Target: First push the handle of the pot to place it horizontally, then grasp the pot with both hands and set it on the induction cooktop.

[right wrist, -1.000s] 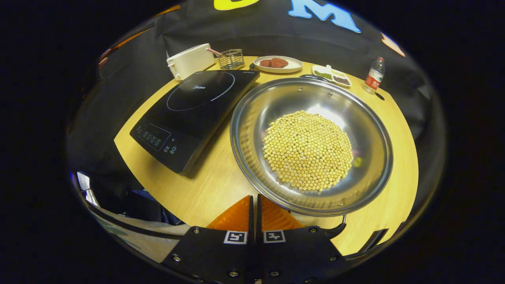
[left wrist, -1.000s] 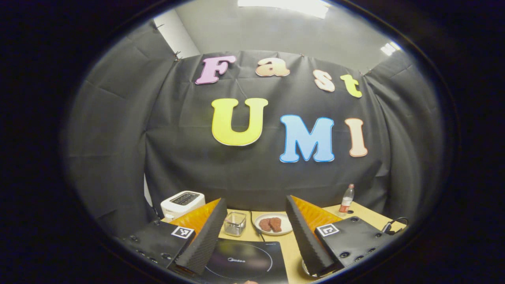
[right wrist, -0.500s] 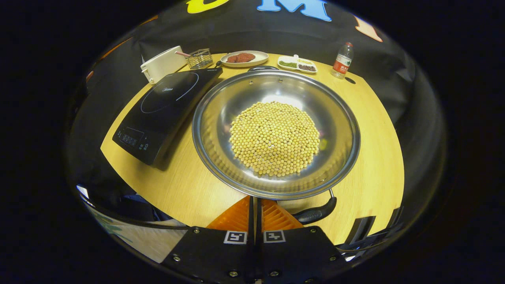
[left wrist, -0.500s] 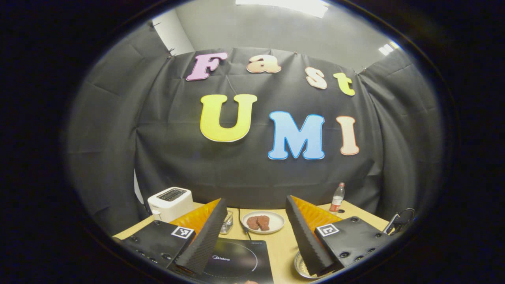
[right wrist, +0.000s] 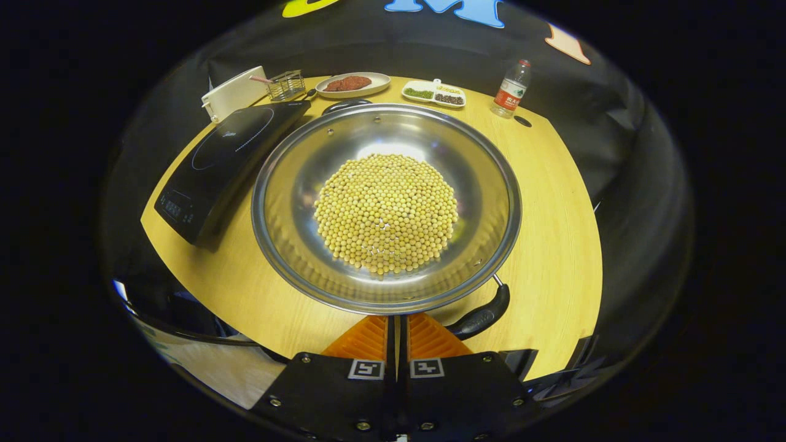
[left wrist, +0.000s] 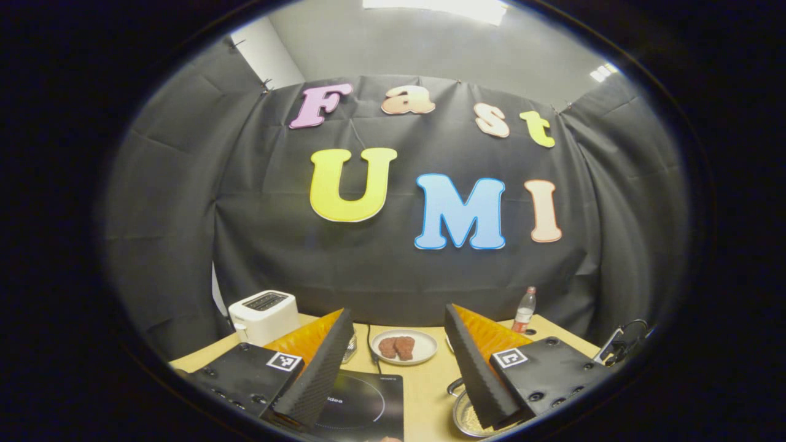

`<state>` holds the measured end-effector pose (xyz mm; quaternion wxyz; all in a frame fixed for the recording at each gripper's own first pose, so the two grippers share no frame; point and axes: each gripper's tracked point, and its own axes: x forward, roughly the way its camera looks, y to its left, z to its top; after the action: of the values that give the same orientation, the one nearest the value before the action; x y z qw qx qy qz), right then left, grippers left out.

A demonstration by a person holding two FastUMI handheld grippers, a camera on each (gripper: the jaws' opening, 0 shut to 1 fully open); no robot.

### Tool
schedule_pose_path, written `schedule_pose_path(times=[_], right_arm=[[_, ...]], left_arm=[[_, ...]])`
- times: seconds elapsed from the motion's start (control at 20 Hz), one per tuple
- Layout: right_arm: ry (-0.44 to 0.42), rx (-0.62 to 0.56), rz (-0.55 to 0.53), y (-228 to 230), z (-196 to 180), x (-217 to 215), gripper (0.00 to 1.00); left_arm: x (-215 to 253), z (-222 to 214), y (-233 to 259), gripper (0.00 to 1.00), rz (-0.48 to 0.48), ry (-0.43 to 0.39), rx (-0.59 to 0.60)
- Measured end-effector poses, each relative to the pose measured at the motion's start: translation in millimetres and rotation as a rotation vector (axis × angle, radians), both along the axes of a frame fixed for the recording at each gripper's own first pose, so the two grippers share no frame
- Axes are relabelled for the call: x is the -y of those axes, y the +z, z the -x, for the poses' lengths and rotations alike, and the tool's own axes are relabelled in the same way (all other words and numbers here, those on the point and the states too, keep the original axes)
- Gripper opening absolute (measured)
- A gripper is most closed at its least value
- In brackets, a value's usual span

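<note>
A wide steel pot holding a heap of yellow beans sits on the wooden table. Its black handle sticks out at the near right, slanted, with its end close beside my right gripper, which is shut with nothing in it at the pot's near rim. A second small handle shows at the far rim. The black induction cooktop lies left of the pot. My left gripper is held open above the cooktop; the pot's rim peeks out beside its right finger.
Along the table's back stand a white toaster, a wire basket, a plate of meat, a divided dish and a water bottle. The table's front edge runs just below the pot.
In the right gripper view the pot and cooktop have slid leftward, and the black handle has come up close beside the shut fingers. The left gripper view shifted, bringing the pot's rim in.
</note>
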<state>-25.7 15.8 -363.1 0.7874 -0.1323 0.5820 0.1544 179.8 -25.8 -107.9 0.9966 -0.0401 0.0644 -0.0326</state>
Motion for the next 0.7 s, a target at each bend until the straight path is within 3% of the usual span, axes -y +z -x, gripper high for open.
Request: schedule_pose_path(times=[0.3,0.7], right_arm=[[0.057,0.021,0.042,-7,-18,28,0.01],[0.025,0.038,0.070,-18,-53,64,0.01]], left_arm=[[15,0,-2,1.00,-0.027,0.024,-0.013],[33,-4,-6,1.00,-0.064,0.052,-0.030]])
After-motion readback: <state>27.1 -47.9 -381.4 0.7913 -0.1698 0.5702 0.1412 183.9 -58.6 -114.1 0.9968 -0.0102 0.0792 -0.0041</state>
